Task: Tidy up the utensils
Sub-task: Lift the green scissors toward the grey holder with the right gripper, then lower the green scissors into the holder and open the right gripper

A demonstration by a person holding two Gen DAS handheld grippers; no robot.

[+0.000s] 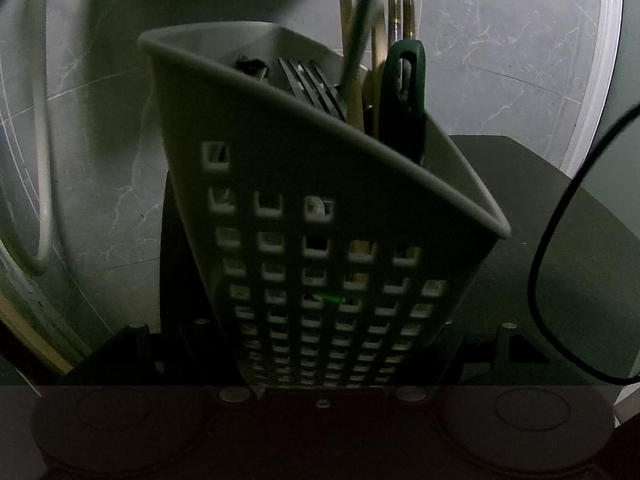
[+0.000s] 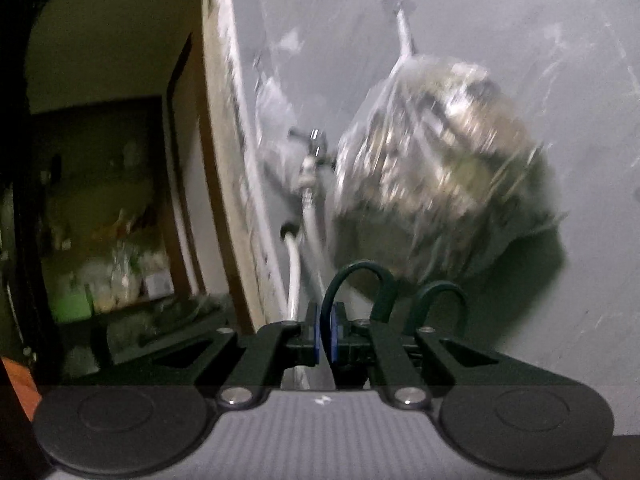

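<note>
In the left wrist view a grey perforated utensil holder (image 1: 320,216) fills the middle, tilted, with its base between my left gripper's (image 1: 320,372) jaws, which appear shut on it. In it stand wooden chopsticks (image 1: 352,92), a black fork (image 1: 312,84), a dark green handle (image 1: 404,96) and two gold-tipped handles (image 1: 400,16). In the right wrist view my right gripper (image 2: 325,336) is shut on dark green scissors (image 2: 360,280), gripping one handle loop; the second loop (image 2: 440,296) sits to the right.
A dark table (image 1: 560,240) lies under the holder, against a grey marble wall (image 1: 500,40). A black cable (image 1: 544,260) loops at right, a white hose (image 1: 42,140) hangs at left. The right wrist view shows a clear plastic bag (image 2: 440,152) hanging on the wall, pipes (image 2: 308,184), and a dim doorway (image 2: 100,160).
</note>
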